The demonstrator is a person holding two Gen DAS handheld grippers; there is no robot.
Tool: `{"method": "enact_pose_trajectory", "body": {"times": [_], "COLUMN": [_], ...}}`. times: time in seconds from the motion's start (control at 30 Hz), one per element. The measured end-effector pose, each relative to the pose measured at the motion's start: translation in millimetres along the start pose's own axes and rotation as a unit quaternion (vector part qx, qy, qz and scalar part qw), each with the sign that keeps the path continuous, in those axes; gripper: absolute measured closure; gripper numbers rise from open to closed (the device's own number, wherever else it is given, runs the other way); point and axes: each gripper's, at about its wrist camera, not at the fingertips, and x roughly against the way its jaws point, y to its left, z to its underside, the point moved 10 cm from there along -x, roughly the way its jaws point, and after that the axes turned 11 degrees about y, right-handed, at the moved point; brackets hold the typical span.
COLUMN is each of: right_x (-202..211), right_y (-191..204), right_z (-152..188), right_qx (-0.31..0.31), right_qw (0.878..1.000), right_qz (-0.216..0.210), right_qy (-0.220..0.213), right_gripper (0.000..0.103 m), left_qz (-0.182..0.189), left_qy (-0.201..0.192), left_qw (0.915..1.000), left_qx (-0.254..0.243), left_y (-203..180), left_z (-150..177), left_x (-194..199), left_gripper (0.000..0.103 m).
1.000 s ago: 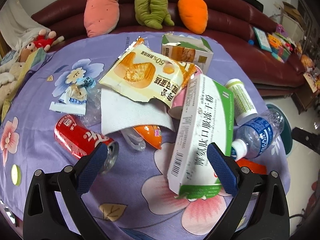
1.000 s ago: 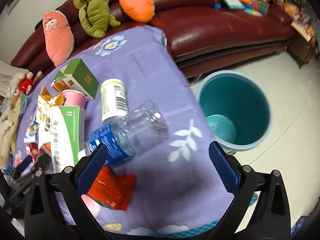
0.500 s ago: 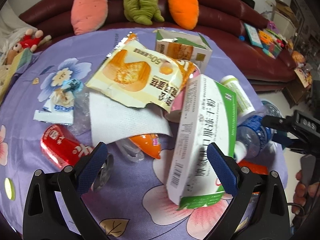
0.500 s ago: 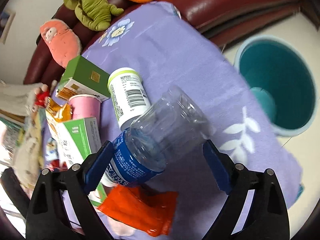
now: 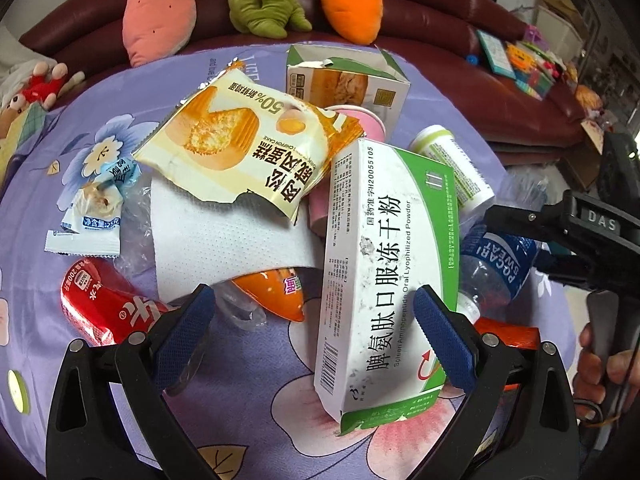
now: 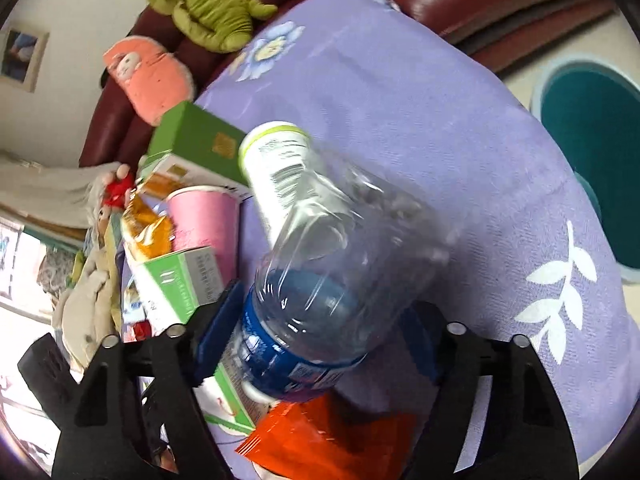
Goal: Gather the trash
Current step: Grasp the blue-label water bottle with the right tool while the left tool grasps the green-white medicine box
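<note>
Right wrist view puts your right tool [image 6: 320,336] around the clear plastic bottle [image 6: 332,264], one blue pad against each side of its blue-labelled part, pinching it. The bottle looks empty. Its long axis runs away from the camera, base pointing up and out toward the far side of the table [image 6: 420,92], capped neck low between the arms of the tool. It sits just above an orange wrapper [image 6: 332,444] and beside the white pill bottle [image 6: 276,168], which lies on its side with its green-rimmed cap pointing away from you. Off the table's right edge stands a teal bin [image 6: 596,160], mouth up; a lighter teal shape shows at its lower left, and you cannot tell what it is. A pink paper cup [image 6: 204,216] lies tipped over next to the green carton [image 6: 192,140].

From the left wrist view, your left tool [image 5: 316,316] hangs spread wide over the heap, touching nothing. Between its pads runs the long white-and-green medicine box [image 5: 384,272], lengthwise toward the camera, resting on the pile. The torn carton [image 5: 348,76] at the back stands open at the top; its inside is hidden. A cake wrapper [image 5: 248,136] lies over a paper towel [image 5: 224,248], and a red can [image 5: 104,304] lies on its side at the left, its mouth end hidden behind the left pad.
</note>
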Motion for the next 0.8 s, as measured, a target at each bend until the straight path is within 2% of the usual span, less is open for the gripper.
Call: {"method": "enact_pose_trajectory", "body": {"times": [0.17,0.27,0.4,0.57,0.63,0.8], "right_x": [20,36,70,112,119,126], "right_y": [14,23,26,-7,-26,-67], "right_z": [-2,-4,-9,-7,-3,13], "right_qx": [0.035,0.047,0.064,0.056,0.046,0.02], "right_qw": [0.999,0.998,0.995,0.991,0.99,0.991], "right_qz": [0.007,-0.004,0.007,0.059,0.077,0.098], "right_qy": [-0.025,-0.041,-0.076,-0.109,-0.107,-0.092], "right_gripper": [0.034,0.034,0.034,0.034,0.034,0.034], "left_qz": [-0.007,-0.009,-0.014,-0.023,-0.039,-0.043], "left_qy": [0.001,0.003,0.009,0.03,0.039,0.069], "left_qw": [0.9999,0.9998,0.9993,0.9984,0.9977,0.9964], "left_qx": [-0.011,-0.019,-0.033,-0.042,-0.04,-0.023], "left_y": [-11,-19,-33,-47,-48,-44], "left_z": [2,3,3,3,3,0], "left_x": [4,6,4,-13,-21,-39], "left_gripper": [0.004,0.004,0.004,0.004,0.004,0.004]}}
